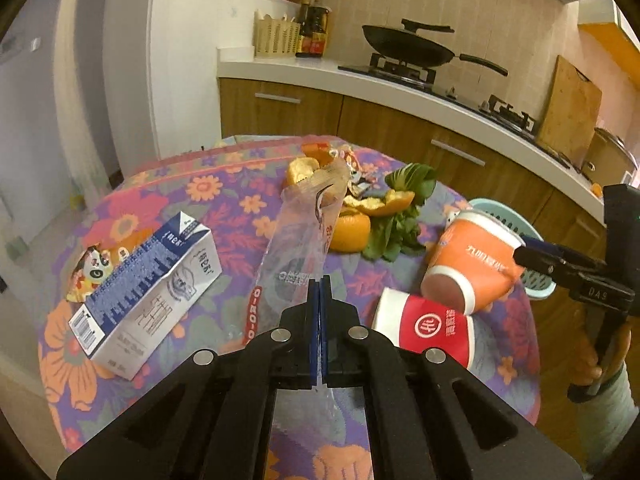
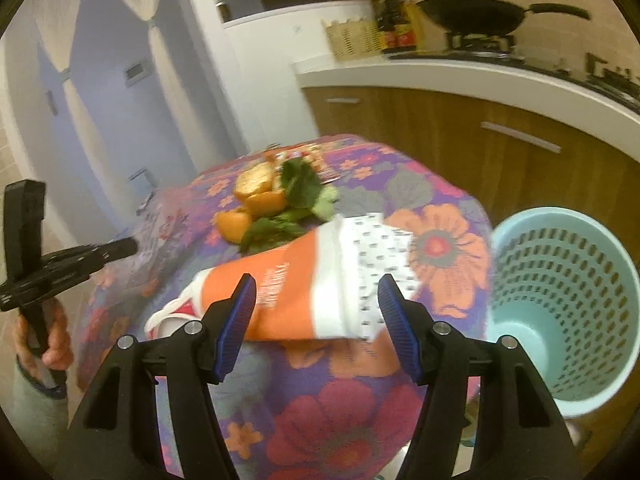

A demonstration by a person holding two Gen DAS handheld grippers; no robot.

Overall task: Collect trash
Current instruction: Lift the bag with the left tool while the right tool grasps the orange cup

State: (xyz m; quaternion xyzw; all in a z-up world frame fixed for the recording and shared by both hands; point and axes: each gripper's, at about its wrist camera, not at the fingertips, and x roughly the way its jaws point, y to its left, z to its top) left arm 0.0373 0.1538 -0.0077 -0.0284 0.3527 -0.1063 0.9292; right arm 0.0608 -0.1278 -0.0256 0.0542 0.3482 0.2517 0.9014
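My left gripper (image 1: 320,284) is shut on a clear plastic wrapper (image 1: 298,240) and holds it up over the flowered table (image 1: 224,196). My right gripper (image 2: 316,292) is open, its blue pads either side of an orange paper cup (image 2: 304,296) lying on its side; I cannot tell if they touch it. The same cup (image 1: 476,264) rests on a red cup (image 1: 428,330). A light blue perforated bin (image 2: 560,300) stands to the right of the table. Orange peels (image 1: 352,232) and green leaves (image 1: 400,216) lie at the table's middle. A milk carton (image 1: 148,288) lies at left.
A kitchen counter (image 1: 400,92) with a wok (image 1: 408,46) on the stove runs behind the table. A small printed wrapper (image 1: 90,272) lies behind the milk carton. A wooden board (image 1: 568,108) leans at the right.
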